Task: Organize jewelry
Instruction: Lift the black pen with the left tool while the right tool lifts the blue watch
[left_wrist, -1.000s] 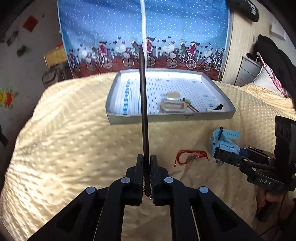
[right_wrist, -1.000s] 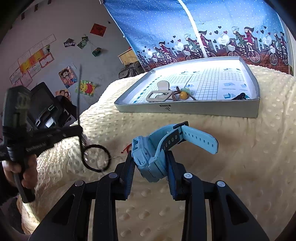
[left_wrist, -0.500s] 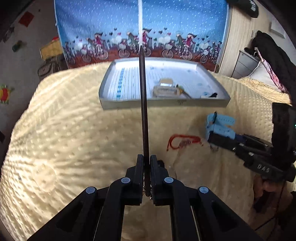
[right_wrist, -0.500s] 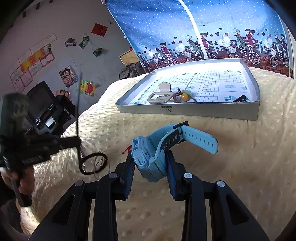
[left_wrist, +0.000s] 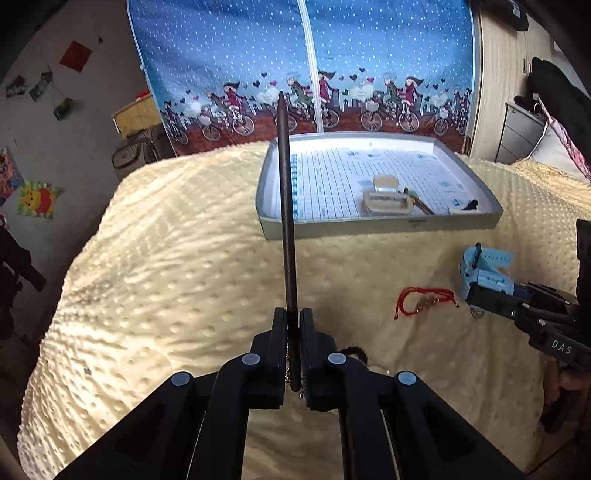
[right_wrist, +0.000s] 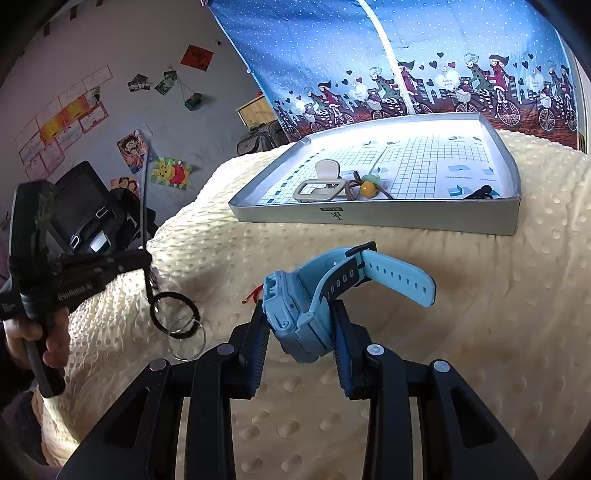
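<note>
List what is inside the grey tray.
Inside the grey tray: a pale rectangular buckle-like piece, an orange bead on a cord and a small black item, all near the front wall, which hides their bases.

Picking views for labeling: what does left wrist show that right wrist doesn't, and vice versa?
Left wrist only: the full red bracelet on the blanket, and a grey drawer unit.

Right wrist only: a black hair tie and a wire ring under the left gripper, and the wall posters.

Both: tray, blue watch in the right gripper, the black stick, curtain.
</note>
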